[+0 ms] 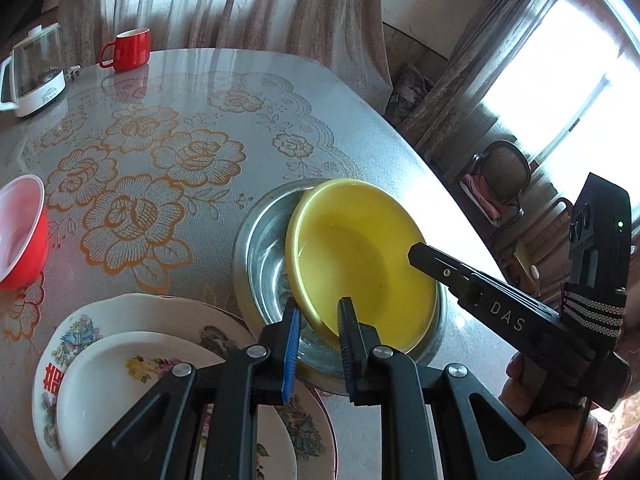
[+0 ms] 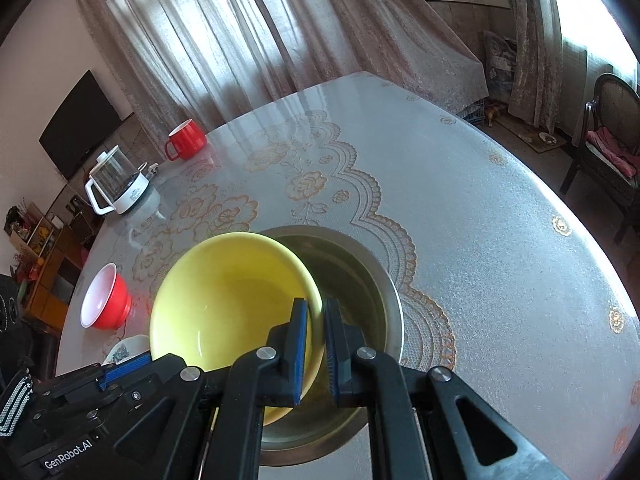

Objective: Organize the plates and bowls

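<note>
- Right now your right gripper [image 2: 316, 346] has its blue pads pinched on the rim of the yellow bowl [image 2: 224, 304], one pad inside, one outside.
- Your left gripper [image 1: 318, 344] straddles the opposite rim with its fingers narrow; whether they actually clamp it, you can't tell.
- The yellow bowl sits tilted in the steel bowl [image 1: 260, 248], not yet nested flat.
- Expect it to be light, stiff and glossy, so probably slippery; grip the rim wall squarely, not the lip edge.
- Further out, stacked plates [image 1: 120, 360] lie beside the steel bowl, and a red bowl [image 2: 105, 302] waits well apart.
</note>
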`<control>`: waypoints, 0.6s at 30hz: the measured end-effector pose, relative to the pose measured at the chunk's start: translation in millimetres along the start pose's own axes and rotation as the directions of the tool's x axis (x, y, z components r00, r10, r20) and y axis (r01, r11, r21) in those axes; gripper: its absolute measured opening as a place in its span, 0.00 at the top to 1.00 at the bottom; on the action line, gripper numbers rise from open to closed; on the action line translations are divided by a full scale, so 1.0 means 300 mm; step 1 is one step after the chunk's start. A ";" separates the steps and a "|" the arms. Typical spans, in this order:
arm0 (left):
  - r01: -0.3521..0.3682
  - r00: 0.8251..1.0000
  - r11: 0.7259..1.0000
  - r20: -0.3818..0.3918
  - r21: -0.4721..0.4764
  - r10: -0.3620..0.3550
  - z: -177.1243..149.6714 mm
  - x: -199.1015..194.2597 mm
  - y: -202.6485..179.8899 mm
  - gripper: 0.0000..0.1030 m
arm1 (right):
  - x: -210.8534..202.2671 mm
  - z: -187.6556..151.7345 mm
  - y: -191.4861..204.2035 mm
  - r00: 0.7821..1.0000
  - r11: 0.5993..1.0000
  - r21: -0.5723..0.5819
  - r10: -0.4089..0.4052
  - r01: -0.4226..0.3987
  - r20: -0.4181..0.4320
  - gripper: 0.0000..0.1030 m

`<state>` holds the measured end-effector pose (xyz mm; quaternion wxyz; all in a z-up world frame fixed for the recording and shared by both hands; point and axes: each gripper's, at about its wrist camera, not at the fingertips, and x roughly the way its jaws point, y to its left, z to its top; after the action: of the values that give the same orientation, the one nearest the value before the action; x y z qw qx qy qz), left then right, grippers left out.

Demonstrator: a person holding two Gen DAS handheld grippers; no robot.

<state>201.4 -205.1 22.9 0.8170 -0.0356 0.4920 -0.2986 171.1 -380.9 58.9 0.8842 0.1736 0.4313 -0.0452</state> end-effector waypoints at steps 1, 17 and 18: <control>-0.005 1.000 1.000 -0.010 0.001 0.005 -0.002 0.009 -0.001 0.82 | 0.003 -0.003 -0.005 1.000 1.000 0.002 -0.002 0.002 -0.002 0.93; -0.048 0.999 0.998 -0.002 0.035 0.048 -0.026 0.025 -0.016 0.77 | 0.039 -0.064 -0.014 0.997 0.996 -0.041 -0.075 0.075 0.006 0.92; -0.051 0.999 0.998 0.000 0.037 0.051 -0.027 0.025 -0.018 0.77 | 0.039 -0.065 -0.014 0.997 0.997 -0.041 -0.073 0.073 0.007 0.92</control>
<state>194.7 -211.6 14.9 0.8245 -0.0078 0.4877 -0.2869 162.6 -377.3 37.5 0.8866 0.1393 0.4356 -0.0689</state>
